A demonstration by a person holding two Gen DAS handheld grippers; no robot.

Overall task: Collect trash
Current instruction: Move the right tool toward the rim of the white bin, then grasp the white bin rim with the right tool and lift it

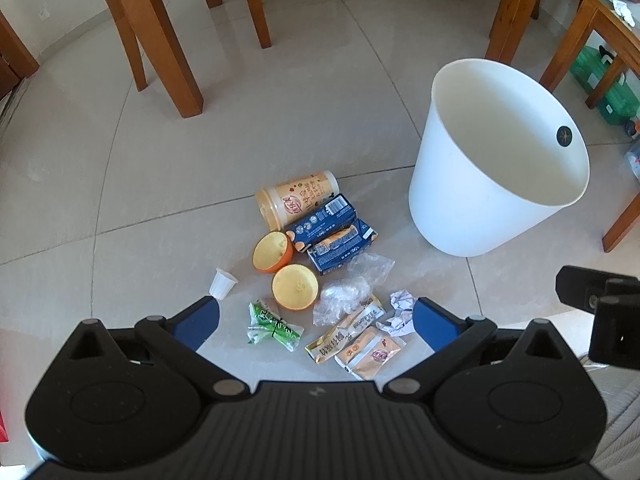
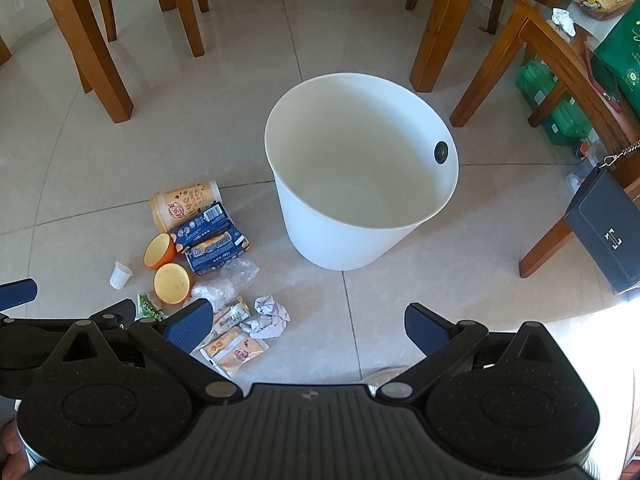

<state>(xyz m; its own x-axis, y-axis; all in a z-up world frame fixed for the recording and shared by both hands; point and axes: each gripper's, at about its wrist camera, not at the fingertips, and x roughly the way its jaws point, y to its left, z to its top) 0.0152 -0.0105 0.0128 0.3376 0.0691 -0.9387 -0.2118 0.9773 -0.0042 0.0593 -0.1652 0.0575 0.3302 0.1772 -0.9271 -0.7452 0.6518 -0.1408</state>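
Left gripper [image 1: 316, 322] hangs over the litter with jaws wide and empty — spread to straddle whichever piece comes first. Just off its left finger stands a small paper cup [image 1: 222, 283]; between the fingers lie a green wrapper [image 1: 272, 326] and snack sachets [image 1: 360, 344]; touching its right finger, crumpled paper [image 1: 400, 312]. Right gripper [image 2: 308, 324], also wide and empty, faces the white bin [image 2: 360, 184] ahead — it looks empty, parked beside the pile for short drops.
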